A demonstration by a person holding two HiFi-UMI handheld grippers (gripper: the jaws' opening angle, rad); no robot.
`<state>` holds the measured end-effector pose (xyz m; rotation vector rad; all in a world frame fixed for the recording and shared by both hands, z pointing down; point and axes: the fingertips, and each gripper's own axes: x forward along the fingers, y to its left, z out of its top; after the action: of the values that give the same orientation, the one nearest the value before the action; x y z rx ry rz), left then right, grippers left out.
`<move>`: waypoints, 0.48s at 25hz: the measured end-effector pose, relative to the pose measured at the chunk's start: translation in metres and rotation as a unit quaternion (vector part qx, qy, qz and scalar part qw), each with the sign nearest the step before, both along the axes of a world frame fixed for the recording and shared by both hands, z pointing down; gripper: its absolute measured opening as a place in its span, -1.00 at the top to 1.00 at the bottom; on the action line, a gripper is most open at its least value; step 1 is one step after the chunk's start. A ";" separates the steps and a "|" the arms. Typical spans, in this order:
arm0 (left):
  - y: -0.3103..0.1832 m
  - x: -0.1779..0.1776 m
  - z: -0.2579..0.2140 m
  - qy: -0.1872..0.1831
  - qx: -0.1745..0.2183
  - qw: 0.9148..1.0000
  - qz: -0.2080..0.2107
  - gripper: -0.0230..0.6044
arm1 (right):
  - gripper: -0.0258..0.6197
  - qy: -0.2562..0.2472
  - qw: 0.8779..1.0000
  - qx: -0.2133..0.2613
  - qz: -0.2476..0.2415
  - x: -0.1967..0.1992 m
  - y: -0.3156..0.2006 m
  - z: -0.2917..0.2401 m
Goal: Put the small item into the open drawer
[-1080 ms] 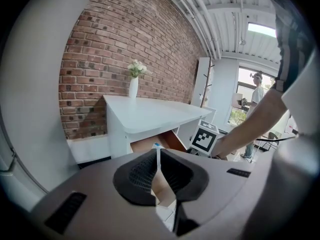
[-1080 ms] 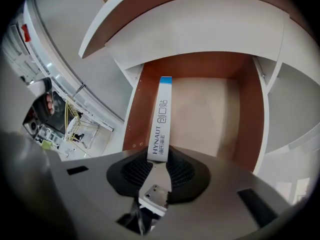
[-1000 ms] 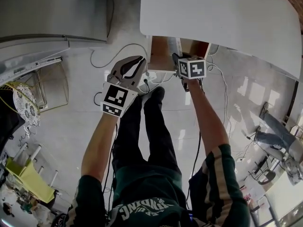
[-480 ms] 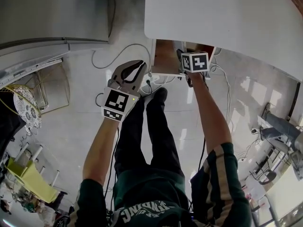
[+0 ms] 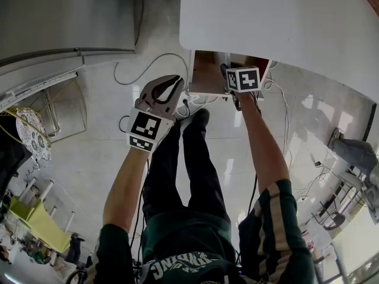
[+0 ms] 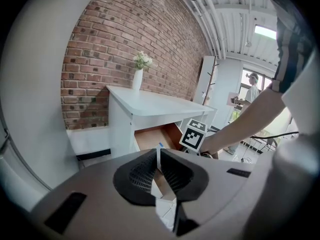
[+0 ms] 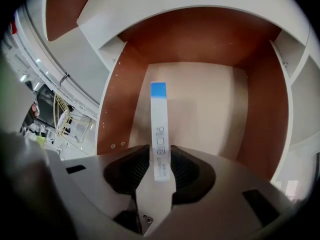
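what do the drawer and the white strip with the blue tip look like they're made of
Drawer: looks like laminated board, with smooth reddish-brown walls, small drilled holes and a paler matte bottom panel; real wood can't be ruled out.
White strip: thin plastic film or coated paper. It is flat and smooth, with fine print and a blue end; which of the two isn't clear.

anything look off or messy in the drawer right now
Nothing stands out. The strip runs straight over the floor of the drawer, flat and uncreased. Nothing else shows inside, and nothing looks spilled or damaged.
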<state>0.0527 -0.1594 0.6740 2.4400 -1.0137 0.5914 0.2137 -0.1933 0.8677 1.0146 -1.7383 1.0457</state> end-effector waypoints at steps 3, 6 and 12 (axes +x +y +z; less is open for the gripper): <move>-0.001 0.002 -0.001 0.001 -0.001 1.000 0.000 0.81 | 0.47 0.000 1.000 0.004 0.005 0.004 -0.003 -0.001; -0.001 0.004 -0.002 0.001 -0.002 1.000 0.001 0.81 | 0.58 0.002 1.000 0.006 0.008 0.007 -0.003 -0.002; 0.001 0.008 -0.001 0.001 -0.003 1.000 0.004 0.81 | 0.58 0.005 1.000 0.004 0.012 0.013 -0.004 0.000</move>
<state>0.0608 -0.1586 0.6727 2.4402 -0.9992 0.5949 0.2267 -0.1970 0.8679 1.0463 -1.7270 1.0478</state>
